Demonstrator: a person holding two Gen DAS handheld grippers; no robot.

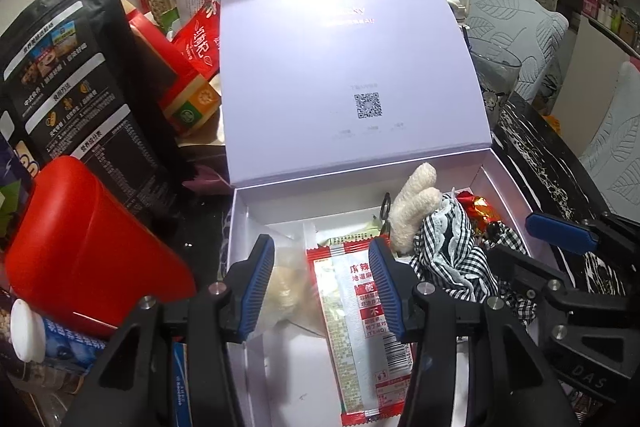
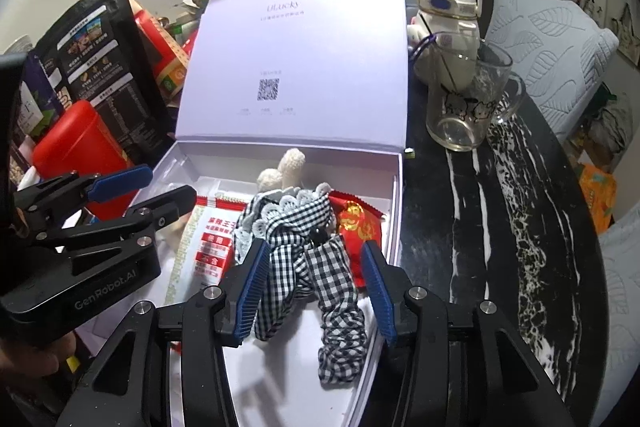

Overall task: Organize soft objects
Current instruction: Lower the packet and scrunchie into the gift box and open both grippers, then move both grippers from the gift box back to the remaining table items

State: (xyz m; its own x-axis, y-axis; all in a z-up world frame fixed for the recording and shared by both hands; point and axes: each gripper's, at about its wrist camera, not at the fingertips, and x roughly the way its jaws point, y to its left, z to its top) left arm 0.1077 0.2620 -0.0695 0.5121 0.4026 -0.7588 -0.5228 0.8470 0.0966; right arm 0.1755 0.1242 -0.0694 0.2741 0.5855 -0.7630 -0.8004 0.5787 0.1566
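Observation:
An open white box (image 1: 492, 183) (image 2: 394, 211) with its lid raised holds a black-and-white checked cloth (image 2: 320, 279) (image 1: 452, 251), a cream knitted toy (image 1: 412, 211) (image 2: 286, 169), a red-and-white snack packet (image 1: 360, 311) (image 2: 208, 243), a red-and-gold packet (image 2: 358, 227) (image 1: 480, 209) and a clear bag with something pale (image 1: 282, 287). My left gripper (image 1: 322, 291) is open above the snack packet and the clear bag. My right gripper (image 2: 316, 295) is open, with the checked cloth between its fingers, not pinched.
Left of the box stand a red canister (image 1: 88, 247) (image 2: 76, 147), a black food pouch (image 1: 84, 67) (image 2: 104, 55) and red snack packs (image 1: 192, 67). On the black marbled table (image 2: 500, 227) to the right stand a glass mug (image 2: 468, 99) and a white bottle (image 2: 448, 23).

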